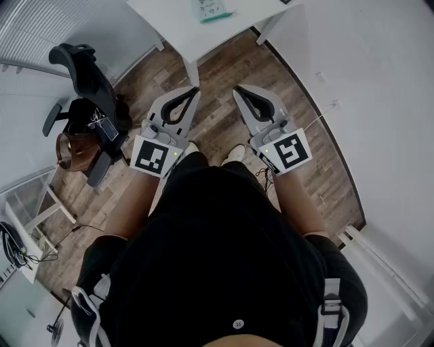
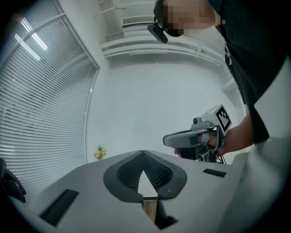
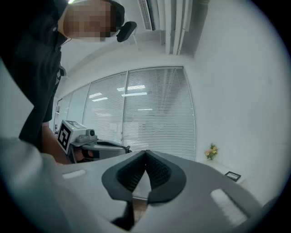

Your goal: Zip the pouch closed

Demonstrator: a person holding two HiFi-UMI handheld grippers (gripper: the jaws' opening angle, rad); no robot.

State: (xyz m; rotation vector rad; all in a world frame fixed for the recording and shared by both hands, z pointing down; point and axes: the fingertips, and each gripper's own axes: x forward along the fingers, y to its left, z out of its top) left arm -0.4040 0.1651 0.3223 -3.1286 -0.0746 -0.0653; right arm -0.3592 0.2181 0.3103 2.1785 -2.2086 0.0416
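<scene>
Left tool point(image 1: 192, 94) and right tool point(image 1: 240, 93): jaws pressed together, nothing between them, held side by side above the wood floor point(image 1: 220, 125). Pouch point(image 1: 213, 9) lies on the white table point(image 1: 178, 28), well apart from both.

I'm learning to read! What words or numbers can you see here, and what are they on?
Nothing here can be read.
Pouch on the table: some print, too small to read.
Left cube and right cube: black-and-white square patterns, not letters or numbers.
Shirt: a small white mark, too blurred to read.
</scene>
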